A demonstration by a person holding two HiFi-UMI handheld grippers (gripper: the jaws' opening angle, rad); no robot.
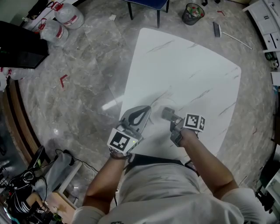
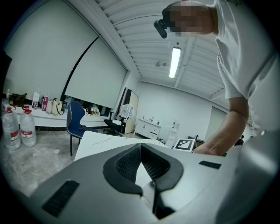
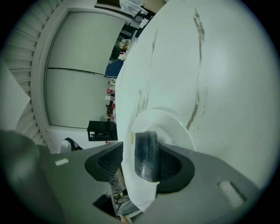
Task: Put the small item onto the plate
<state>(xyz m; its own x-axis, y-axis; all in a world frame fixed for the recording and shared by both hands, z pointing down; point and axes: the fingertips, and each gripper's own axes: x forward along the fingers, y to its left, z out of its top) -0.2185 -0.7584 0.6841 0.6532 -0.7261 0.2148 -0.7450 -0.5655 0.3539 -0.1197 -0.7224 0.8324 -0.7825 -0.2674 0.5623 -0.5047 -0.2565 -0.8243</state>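
The small item (image 3: 146, 155) is a dark grey block lying between the jaws of my right gripper (image 3: 141, 162). It rests against one pad (image 3: 173, 164), and a gap shows between it and the other pad (image 3: 109, 159), so the jaws stand open around it. A white plate (image 3: 170, 124) lies just beyond and under the block. From the head view, the block (image 1: 166, 113) and right gripper (image 1: 169, 115) hang over the plate (image 1: 158, 104) near the table's front. My left gripper (image 1: 146, 110) sits beside the plate's left, jaws shut and empty, as its own view shows (image 2: 140, 149).
The white marble-look table (image 1: 188, 70) stretches away beyond the plate. On the floor stand water bottles (image 1: 65, 18) at the far left, a blue chair (image 1: 148, 4), a waste bin (image 1: 192, 13) and a black cabinet (image 1: 22, 43). Cables (image 1: 26, 183) lie at the lower left.
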